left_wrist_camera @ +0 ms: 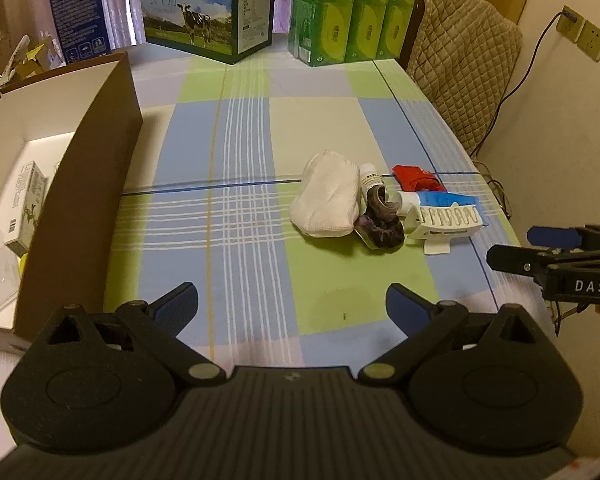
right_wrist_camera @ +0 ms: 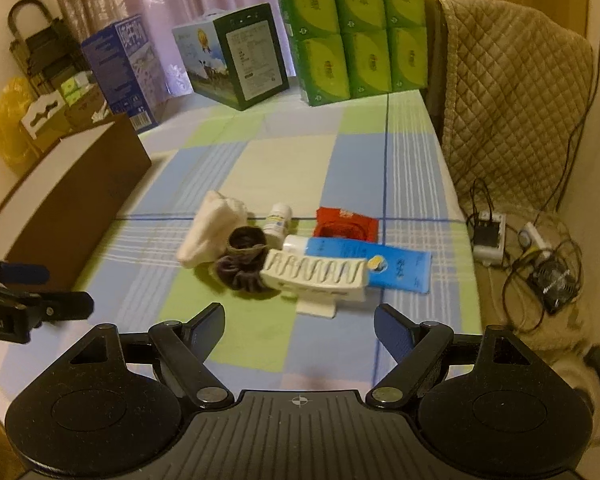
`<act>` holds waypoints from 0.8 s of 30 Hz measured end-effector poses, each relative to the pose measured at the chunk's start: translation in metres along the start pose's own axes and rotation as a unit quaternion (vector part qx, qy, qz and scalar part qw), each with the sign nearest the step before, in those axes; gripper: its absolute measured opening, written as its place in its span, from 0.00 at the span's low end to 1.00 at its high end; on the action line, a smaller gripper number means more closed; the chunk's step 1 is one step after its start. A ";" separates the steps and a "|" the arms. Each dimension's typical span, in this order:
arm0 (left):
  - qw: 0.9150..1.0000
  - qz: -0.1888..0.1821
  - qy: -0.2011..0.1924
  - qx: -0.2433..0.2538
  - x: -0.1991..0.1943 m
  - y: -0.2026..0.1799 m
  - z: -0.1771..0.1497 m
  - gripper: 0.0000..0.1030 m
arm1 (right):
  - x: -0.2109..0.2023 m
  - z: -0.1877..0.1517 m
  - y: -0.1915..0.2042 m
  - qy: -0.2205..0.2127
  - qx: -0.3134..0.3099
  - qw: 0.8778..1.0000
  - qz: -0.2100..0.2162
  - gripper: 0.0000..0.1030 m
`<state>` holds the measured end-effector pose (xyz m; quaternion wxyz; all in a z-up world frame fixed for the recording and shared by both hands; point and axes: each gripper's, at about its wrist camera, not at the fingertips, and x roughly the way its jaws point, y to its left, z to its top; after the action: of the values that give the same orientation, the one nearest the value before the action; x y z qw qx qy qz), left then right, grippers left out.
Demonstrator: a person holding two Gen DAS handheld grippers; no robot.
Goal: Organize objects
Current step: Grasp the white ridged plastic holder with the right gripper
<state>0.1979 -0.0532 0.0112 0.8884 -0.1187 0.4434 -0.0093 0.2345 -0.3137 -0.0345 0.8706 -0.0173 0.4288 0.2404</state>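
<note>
Two handheld grippers are hovering above a checked tablecloth covering the surface. The left gripper (left_wrist_camera: 292,306) and the right gripper (right_wrist_camera: 299,326) are both holding their jaws spread wide, gripping nothing. Near the surface's right edge, a loose cluster is waiting: a white folded cloth (right_wrist_camera: 210,232), a dark scrunchie (right_wrist_camera: 242,266), a small white bottle (right_wrist_camera: 277,220), a red packet (right_wrist_camera: 346,222), a blue toothpaste tube (right_wrist_camera: 364,266) and a white plastic clip (right_wrist_camera: 316,276), most touching one another. Along the left edge an open brown box (left_wrist_camera: 84,200) is sitting, already holding a small carton (left_wrist_camera: 28,204), likely the destination for sorting.
</note>
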 end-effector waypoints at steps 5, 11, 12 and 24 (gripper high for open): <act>1.000 0.013 0.010 0.000 0.015 0.001 0.006 0.96 | 0.019 0.010 -0.008 -0.010 -0.059 0.998 -0.001 0.73; 1.000 0.026 0.017 -0.002 0.027 0.006 0.014 0.96 | 0.049 0.016 -0.006 -0.003 -0.173 0.985 0.018 0.67; 0.999 0.028 0.018 -0.003 0.028 0.007 0.015 0.96 | 0.055 0.016 -0.004 0.001 -0.194 0.981 0.021 0.67; 0.999 0.031 0.035 -0.006 0.040 0.016 0.021 0.96 | 0.087 0.005 0.008 0.061 -0.262 0.963 0.028 0.35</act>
<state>0.2372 -0.0381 -0.0122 0.8715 -0.1097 0.4777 0.0162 0.2794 -0.2706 -0.0953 0.8009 -0.2476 0.4032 0.3669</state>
